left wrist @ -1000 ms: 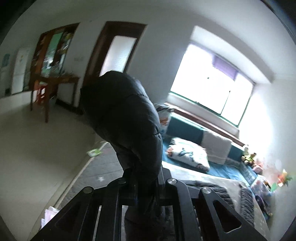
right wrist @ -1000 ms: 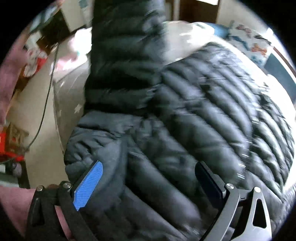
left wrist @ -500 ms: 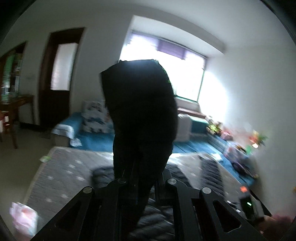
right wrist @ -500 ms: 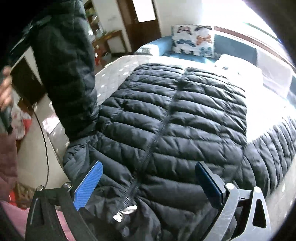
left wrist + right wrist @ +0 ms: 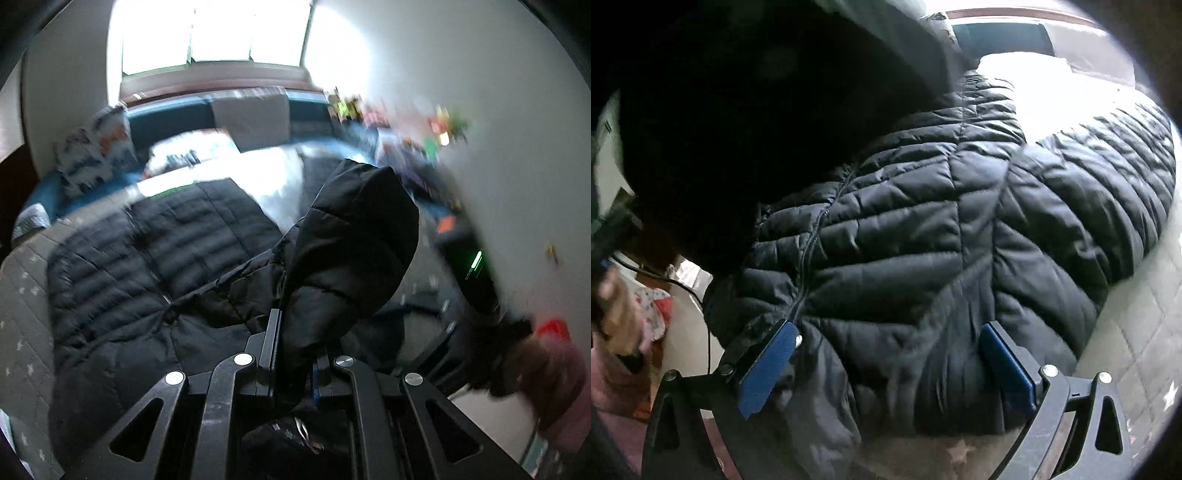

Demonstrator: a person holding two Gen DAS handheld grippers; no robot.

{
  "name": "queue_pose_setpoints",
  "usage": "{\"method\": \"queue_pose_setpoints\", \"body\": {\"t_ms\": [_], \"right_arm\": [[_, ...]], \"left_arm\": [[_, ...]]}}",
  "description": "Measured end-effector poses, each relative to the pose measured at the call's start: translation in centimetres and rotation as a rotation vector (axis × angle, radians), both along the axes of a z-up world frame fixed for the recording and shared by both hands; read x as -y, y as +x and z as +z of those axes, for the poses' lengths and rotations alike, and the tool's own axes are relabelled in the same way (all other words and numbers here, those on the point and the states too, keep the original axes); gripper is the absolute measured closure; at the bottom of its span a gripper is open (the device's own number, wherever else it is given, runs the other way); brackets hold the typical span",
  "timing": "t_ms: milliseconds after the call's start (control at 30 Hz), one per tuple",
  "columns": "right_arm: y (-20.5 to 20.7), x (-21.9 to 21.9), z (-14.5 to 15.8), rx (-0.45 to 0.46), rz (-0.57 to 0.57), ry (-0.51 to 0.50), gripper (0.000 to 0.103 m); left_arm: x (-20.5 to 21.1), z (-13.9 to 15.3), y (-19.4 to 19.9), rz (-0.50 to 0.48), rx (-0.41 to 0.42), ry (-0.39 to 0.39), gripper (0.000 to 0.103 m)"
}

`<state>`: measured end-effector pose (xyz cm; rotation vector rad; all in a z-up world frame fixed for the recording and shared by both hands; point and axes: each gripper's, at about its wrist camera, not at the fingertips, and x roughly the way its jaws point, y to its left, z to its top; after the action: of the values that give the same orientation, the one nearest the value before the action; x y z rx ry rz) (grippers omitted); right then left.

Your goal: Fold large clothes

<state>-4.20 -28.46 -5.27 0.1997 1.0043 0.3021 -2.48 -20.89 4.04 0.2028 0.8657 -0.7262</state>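
Black puffer jacket (image 5: pixel 942 229) lies spread on the bed (image 5: pixel 1137 354). Left hand-held gripper (image 5: pixel 291 343), clamped on its sleeve (image 5: pixel 347 251), has swung it from overhead down across the body — first fold underway (right hand-held gripper (image 5: pixel 886 354) hovers wide open, empty).

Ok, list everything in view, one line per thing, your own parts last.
puffer jacket: one, black, spread on the bed.
sleeve: one, black, lifted over the jacket's body.
bed cover: one, grey with stars, under the jacket.
patterned pillows: two, white print, at the bed's far end.
window: one, bright, behind the bed.
toys: several, blurred, along the right wall.
left gripper: jaws shut on the sleeve.
right gripper: blue pads, jaws open around the jacket's near edge.
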Motion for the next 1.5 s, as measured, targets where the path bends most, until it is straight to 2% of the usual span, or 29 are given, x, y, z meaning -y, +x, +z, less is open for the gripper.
{"method": "queue_pose_setpoints", "body": {"t_ms": [100,233,333,433,600,733,767,800,867,933,967,1067,1133,1167,1200,1233,1300,1367,1433,1500], "right_arm": [[-0.9,0.1,0.4,0.025,0.008,0.004,0.0],[-1.7,-0.3,1.1,0.039,0.029,0.003,0.0],[-1.9,0.0,1.7,0.04,0.035,0.036,0.0],[-2.0,0.5,2.2,0.033,0.029,0.06,0.0],[-3.2,1.6,3.8,0.064,0.002,0.047,0.0],[-3.6,2.2,5.8,0.119,-0.012,0.15,0.0],[-3.5,2.2,6.1,0.122,-0.013,0.177,0.005],[-3.2,2.2,6.2,0.122,-0.008,0.191,0.019],[-2.6,1.6,6.2,0.113,0.006,0.196,0.037],[-1.7,0.9,5.7,0.092,0.011,0.168,0.058],[-1.3,0.6,5.3,0.079,0.014,0.148,0.073],[-0.8,0.2,4.5,0.064,0.011,0.108,0.082],[-1.1,0.5,4.5,0.065,-0.006,0.093,0.085],[-1.3,0.8,4.6,0.066,-0.012,0.092,0.085],[-1.4,1.1,4.6,0.064,-0.017,0.096,0.086],[-1.7,1.2,4.7,0.065,-0.022,0.092,0.086],[-2.0,1.5,4.8,0.068,-0.032,0.082,0.087],[-2.3,1.4,5.2,0.082,-0.036,0.067,0.087],[-2.0,0.9,5.9,0.103,-0.033,0.031,0.087],[-1.3,0.3,7.0,0.132,-0.03,-0.012,0.088]], "left_arm": [[0.8,-3.6,0.1,-0.034,-0.016,0.065,0.089],[-0.1,-6.5,2.6,-0.043,-0.069,0.067,0.089],[-1.1,-7.0,3.5,-0.077,-0.054,0.096,0.088],[-1.7,-5.8,3.2,-0.116,-0.043,0.124,0.088],[-2.0,-5.7,2.5,-0.143,-0.025,0.151,0.087],[-2.3,-5.5,2.0,-0.149,0.007,0.172,0.087],[-2.2,-5.4,1.7,-0.153,0.02,0.186,0.087],[-2.2,-5.5,1.4,-0.157,0.038,0.206,0.087],[-2.1,-5.4,0.7,-0.168,0.078,0.237,0.086],[-2.3,-5.0,0.0,-0.18,0.109,0.26,0.085],[-2.6,-4.8,-0.1,-0.183,0.118,0.266,0.085],[-4.3,-3.8,-0.4,-0.185,0.115,0.244,0.073],[-6.2,-2.5,-0.5,-0.175,0.116,0.204,0.045],[-7.2,-1.8,-0.6,-0.164,0.12,0.183,0.037],[-9.2,-0.6,-0.7,-0.14,0.134,0.145,0.023],[-10.4,0.2,-0.7,-0.122,0.144,0.12,0.019],[-13.6,1.6,0.0,-0.065,0.155,0.081,0.019],[-17.1,2.5,1.7,0.044,0.17,0.067,0.019],[-21.3,2.5,4.5,0.173,0.142,0.042,0.02],[-24.7,1.7,7.1,0.267,0.072,-0.005,0.022]]}}
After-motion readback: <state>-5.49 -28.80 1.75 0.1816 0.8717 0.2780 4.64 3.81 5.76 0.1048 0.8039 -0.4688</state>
